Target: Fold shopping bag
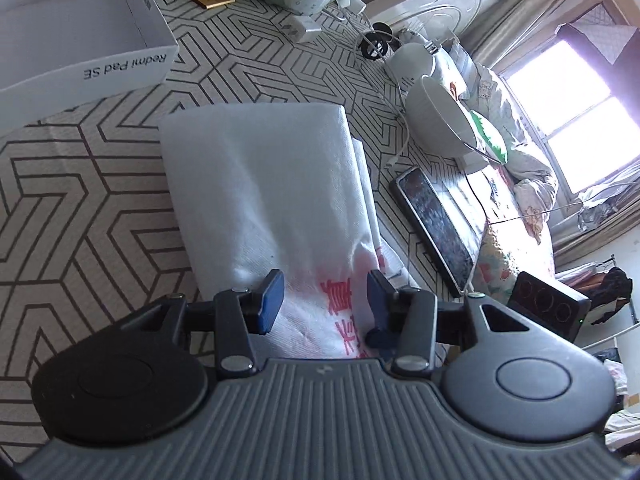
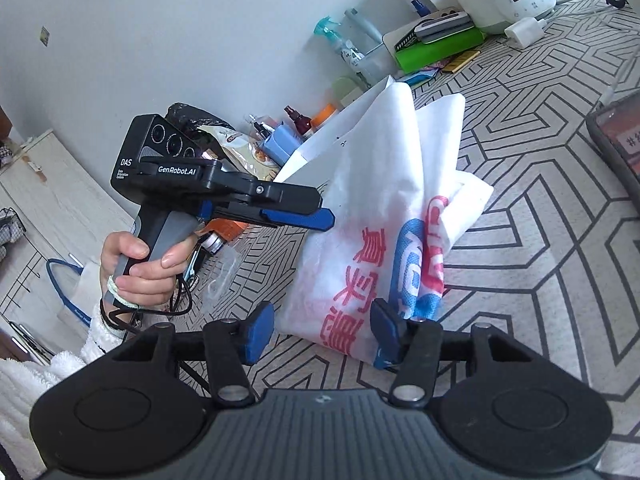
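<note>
- Looking along the left gripper (image 1: 325,296): the shopping bag (image 1: 272,184) lies on the patterned counter (image 1: 80,200) as a narrow white strip, folded lengthwise, with its red print at the near end under the tool.
- Jaws here stand part open with that printed end below and between them; the pads do not seem to press the cloth. Empty, as far as I can tell.
- Beside the bag: a white box (image 1: 80,40) at far left, a bowl (image 1: 440,116) and a dark tablet (image 1: 436,224) to the right. All lie clear of the strip.
- Looking along the right gripper (image 2: 324,330): the bag (image 2: 384,200) looks bunched and uneven here, its far layers standing up from the counter (image 2: 540,240), red and blue print facing the camera.
- Jaws part open, straddling the bag's near printed edge; the right pad sits against or just over the blue-printed corner. Contact uncertain, so I read no grip.
- The left gripper (image 2: 320,216) hovers just left of the bag, held by a hand (image 2: 144,264); seen side-on here, its gap is unreadable.
- Judgement: lengthwise fold made, cross fold not yet done.
- Next move calls for both jaws to pinch the near end, layers caught together, then carry it over toward the far end and flatten it.
</note>
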Motion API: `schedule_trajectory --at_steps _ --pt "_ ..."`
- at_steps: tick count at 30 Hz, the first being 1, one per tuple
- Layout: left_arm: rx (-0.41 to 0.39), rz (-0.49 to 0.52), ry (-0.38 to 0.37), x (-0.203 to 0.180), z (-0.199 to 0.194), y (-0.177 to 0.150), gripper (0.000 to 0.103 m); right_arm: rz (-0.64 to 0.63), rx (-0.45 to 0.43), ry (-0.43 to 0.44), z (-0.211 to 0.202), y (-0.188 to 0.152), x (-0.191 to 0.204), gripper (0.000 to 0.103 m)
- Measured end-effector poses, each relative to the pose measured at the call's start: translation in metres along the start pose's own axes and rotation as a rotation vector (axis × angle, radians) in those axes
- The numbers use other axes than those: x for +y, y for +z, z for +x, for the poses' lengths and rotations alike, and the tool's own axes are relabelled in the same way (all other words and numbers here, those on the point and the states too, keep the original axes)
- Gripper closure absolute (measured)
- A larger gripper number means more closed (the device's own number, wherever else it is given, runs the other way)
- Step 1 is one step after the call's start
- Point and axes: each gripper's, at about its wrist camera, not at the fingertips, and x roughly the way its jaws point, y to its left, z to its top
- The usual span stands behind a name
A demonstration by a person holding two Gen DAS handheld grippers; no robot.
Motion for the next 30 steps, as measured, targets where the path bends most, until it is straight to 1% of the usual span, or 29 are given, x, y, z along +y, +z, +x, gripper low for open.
schedule_trajectory --at_steps 2,3,6,8,9,10,11,12,14,16,17,18,20,23,25,26,27,30 --pt "0.016 0.003 0.011 0.005 0.005 -0.002 0.056 0.002 0.006 -0.016 -0.007 0.004 0.006 0.047" --pt "0.022 0.004 0.014 0.007 0.008 -0.003 0.056 -0.009 -0.012 -0.011 -0.012 0.011 0.011 0.046" --pt "0.024 0.020 0.020 0.008 0.017 -0.007 0.056 -0.068 -0.110 -0.032 -0.029 0.033 0.027 0.046" --pt "0.017 0.037 0.022 0.006 0.016 -0.009 0.056 -0.119 -0.156 -0.143 -0.028 0.048 0.035 0.046" --pt "0.014 0.044 0.024 0.006 0.016 -0.010 0.056 -0.141 -0.156 -0.195 -0.022 0.055 0.033 0.048" --pt "0.011 0.052 0.028 0.005 0.016 -0.011 0.056 -0.164 -0.139 -0.237 -0.012 0.062 0.029 0.062" --pt "0.010 0.064 0.034 0.003 0.015 -0.013 0.056 -0.180 -0.108 -0.265 -0.001 0.069 0.025 0.071" --pt "0.009 0.075 0.040 0.001 0.014 -0.014 0.056 -0.194 -0.078 -0.291 0.010 0.074 0.020 0.082" --pt "0.004 0.108 0.053 -0.005 0.010 -0.018 0.055 -0.205 -0.022 -0.343 0.030 0.081 0.011 0.084" --pt "-0.005 0.167 0.068 -0.014 0.003 -0.024 0.052 -0.214 0.007 -0.406 0.042 0.081 0.003 0.096" --pt "-0.009 0.197 0.075 -0.018 0.000 -0.027 0.051 -0.216 0.017 -0.433 0.045 0.079 -0.001 0.097" --pt "-0.010 0.224 0.087 -0.022 -0.003 -0.030 0.050 -0.220 0.024 -0.438 0.046 0.076 -0.004 0.097" --pt "-0.003 0.240 0.121 -0.024 -0.005 -0.035 0.049 -0.219 0.017 -0.421 0.045 0.073 -0.008 0.098" --pt "0.009 0.207 0.136 -0.018 -0.007 -0.039 0.047 -0.211 0.007 -0.402 0.041 0.069 -0.011 0.098" --pt "0.010 0.165 0.098 -0.010 -0.010 -0.042 0.039 -0.202 -0.001 -0.389 0.039 0.067 -0.013 0.098" --pt "0.011 0.151 0.079 -0.008 -0.011 -0.043 0.030 -0.190 -0.003 -0.379 0.036 0.066 -0.015 0.098" --pt "0.022 0.145 0.063 -0.007 -0.010 -0.044 0.025 -0.183 -0.006 -0.370 0.034 0.064 -0.016 0.098" --pt "0.048 0.123 0.049 -0.009 -0.007 -0.050 0.025 -0.172 -0.033 -0.352 0.028 0.056 -0.019 0.098"
